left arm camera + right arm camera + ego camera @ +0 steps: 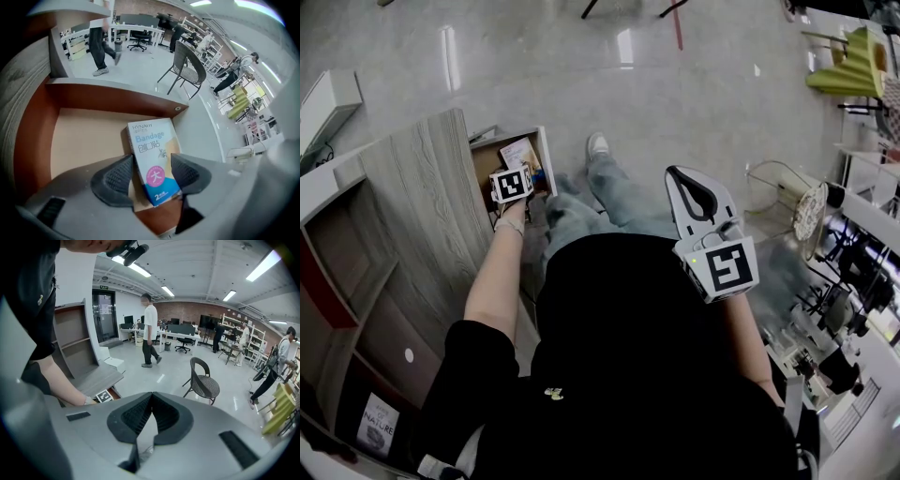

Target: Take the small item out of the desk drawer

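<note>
The desk drawer point(544, 141) is pulled open beside the grey wood desk top point(422, 197). On its bare wooden floor point(79, 136) lies a small white and blue bandage box point(152, 159), which the head view also catches as the box point(518, 152). My left gripper point(150, 171) points steeply down into the drawer, open, its two pads on either side of the box's near end without squeezing it. From the head, only the left gripper's marker cube point(512, 184) shows over the drawer. My right gripper point(151, 397) is held in the air away from the desk, shut and empty; the head view shows the right gripper point(677, 172) above my knees.
A brown shelf unit point(356, 300) stands left of the desk. My legs and shoe point(598, 145) are next to the drawer. A wire chair point(202, 378) and a walking person point(150, 329) are out on the shiny floor. Yellow furniture point(848, 66) stands at the far right.
</note>
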